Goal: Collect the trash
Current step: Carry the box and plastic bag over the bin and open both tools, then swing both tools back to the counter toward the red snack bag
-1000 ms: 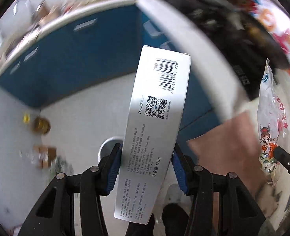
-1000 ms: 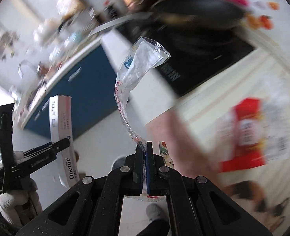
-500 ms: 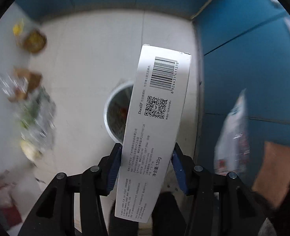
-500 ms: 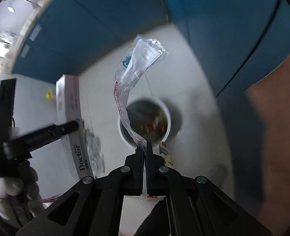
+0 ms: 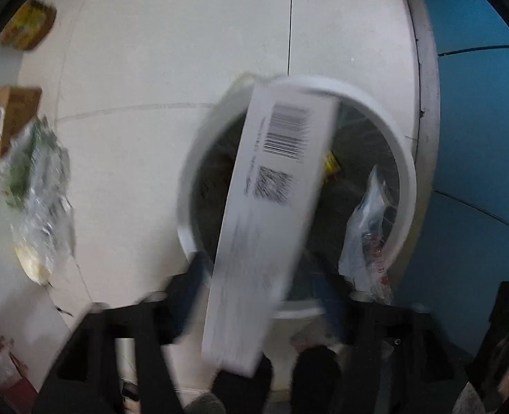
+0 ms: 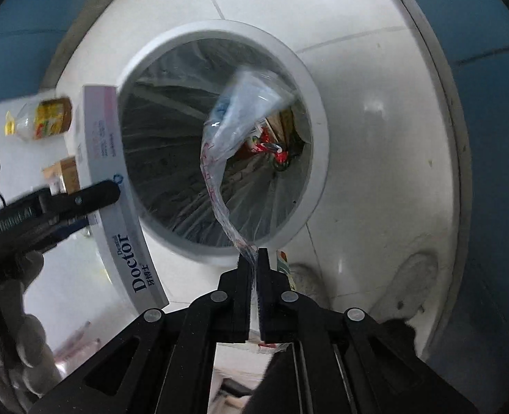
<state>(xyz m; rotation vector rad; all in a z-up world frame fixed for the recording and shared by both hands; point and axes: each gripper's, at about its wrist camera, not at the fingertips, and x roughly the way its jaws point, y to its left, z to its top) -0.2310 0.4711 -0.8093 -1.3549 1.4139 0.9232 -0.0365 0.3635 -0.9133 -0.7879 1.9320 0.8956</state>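
Note:
A white toothpaste box (image 5: 271,207) with a barcode stands between the fingers of my left gripper (image 5: 261,293), blurred, over the white round trash bin (image 5: 402,172). The left jaws look spread apart from the box; the blur hides whether they touch it. In the right wrist view the box (image 6: 116,207) is beside the bin's rim (image 6: 316,131), with the left gripper's finger (image 6: 92,195) across it. My right gripper (image 6: 253,258) is shut on a clear plastic wrapper (image 6: 233,131) that hangs over the bin's mouth. The wrapper also shows in the left wrist view (image 5: 368,234).
The bin is lined with a grey bag and holds red and yellow trash (image 6: 271,145). On the white tiled floor lie a bottle (image 6: 43,119), a brown carton (image 5: 16,114) and crumpled clear plastic (image 5: 37,186). Blue cabinet fronts (image 5: 478,138) stand close behind the bin.
Both grippers have come down closer over the bin, which now fills the views. The left jaws have spread and the box is blurred and tilted. The right stays shut on the wrapper.

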